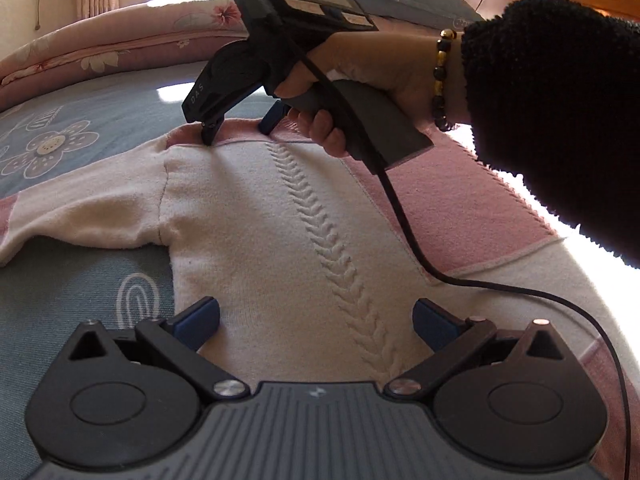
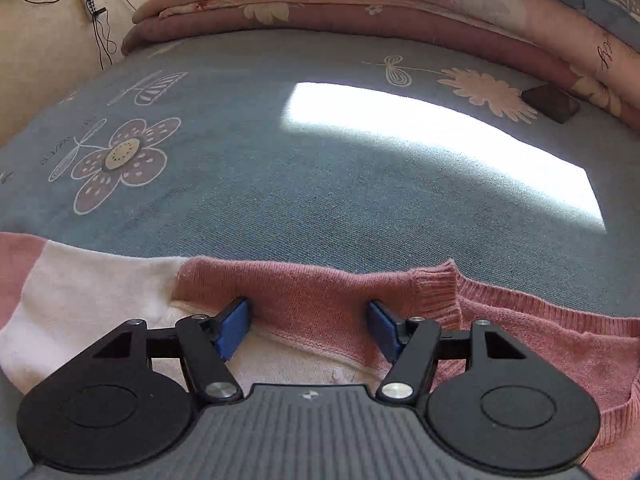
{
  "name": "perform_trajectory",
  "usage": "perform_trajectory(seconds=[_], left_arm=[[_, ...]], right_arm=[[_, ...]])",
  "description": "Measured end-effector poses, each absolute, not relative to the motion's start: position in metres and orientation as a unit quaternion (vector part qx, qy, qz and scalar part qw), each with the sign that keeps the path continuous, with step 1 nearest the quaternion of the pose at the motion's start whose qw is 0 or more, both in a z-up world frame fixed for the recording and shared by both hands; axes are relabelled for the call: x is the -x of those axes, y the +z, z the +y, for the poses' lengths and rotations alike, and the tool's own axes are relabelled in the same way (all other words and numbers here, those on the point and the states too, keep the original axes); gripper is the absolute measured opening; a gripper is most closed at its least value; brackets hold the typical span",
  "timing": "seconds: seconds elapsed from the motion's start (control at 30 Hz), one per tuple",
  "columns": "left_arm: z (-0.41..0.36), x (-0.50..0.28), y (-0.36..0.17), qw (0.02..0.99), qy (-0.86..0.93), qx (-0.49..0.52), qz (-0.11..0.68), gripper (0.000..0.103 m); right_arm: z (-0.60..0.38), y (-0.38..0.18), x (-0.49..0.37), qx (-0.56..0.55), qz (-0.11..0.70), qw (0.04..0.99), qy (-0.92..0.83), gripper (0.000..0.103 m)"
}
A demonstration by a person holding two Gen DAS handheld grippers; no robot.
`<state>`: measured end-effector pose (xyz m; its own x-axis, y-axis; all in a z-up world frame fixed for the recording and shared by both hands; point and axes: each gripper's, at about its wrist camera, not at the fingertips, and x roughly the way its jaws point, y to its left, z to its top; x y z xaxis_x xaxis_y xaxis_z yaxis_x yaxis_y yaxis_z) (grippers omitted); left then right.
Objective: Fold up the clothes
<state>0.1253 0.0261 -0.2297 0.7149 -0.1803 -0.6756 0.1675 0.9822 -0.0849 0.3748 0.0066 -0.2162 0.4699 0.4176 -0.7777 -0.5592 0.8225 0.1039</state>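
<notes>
Bed (image 2: 320, 184) w/ blue flower-print sheet is carrying everything. Pink & white sweater (image 1: 280, 216) is lying flat on it, sleeve (image 1: 80, 208) stretching out to one side. Folded pink quilt (image 2: 320, 8) is sitting along far edge; small brown item (image 2: 551, 103) is lying near it.

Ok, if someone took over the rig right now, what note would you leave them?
Left gripper: open, low over the sweater body, white cable-knit part, holding nothing.
Right gripper: open, fingers down at the pink shoulder beside the collar; nothing clamped yet.
Sweater lies flat on the blue bed sheet; the one sleeve in view is spread out to the side.
Done: garment laid out. No fold visible.
Left: grip the shoulder and hem side, fold the sleeve in, then fold the body.
</notes>
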Motion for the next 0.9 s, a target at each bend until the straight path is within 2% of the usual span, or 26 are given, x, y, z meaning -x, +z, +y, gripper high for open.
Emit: perform_trajectory(seconds=[0.13,0.33,0.5,0.6,0.73,0.9], left_arm=[[0.028,-0.125,-0.232,0.927,-0.091,0.005,0.363,0.102],[0.026,-0.127,-0.232,0.928,-0.086,0.007,0.362,0.102],[0.021,-0.129,-0.233,0.929,-0.079,0.001,0.361,0.102],[0.021,-0.129,-0.233,0.93,-0.08,0.0,0.359,0.102],[0.021,-0.129,-0.233,0.93,-0.083,0.0,0.359,0.102],[0.019,-0.127,-0.233,0.93,-0.078,0.002,0.36,0.102]], right_arm=[[0.018,-0.218,-0.389,0.082,0.418,0.862,0.274,0.082],[0.013,-0.2,-0.393,0.04,0.441,0.858,0.26,0.082],[0.029,-0.197,-0.369,0.073,0.463,0.834,0.292,0.082],[0.044,-0.211,-0.367,0.097,0.454,0.838,0.286,0.084],[0.049,-0.219,-0.373,0.088,0.43,0.849,0.294,0.095],[0.031,-0.202,-0.376,0.036,0.418,0.854,0.308,0.091]])
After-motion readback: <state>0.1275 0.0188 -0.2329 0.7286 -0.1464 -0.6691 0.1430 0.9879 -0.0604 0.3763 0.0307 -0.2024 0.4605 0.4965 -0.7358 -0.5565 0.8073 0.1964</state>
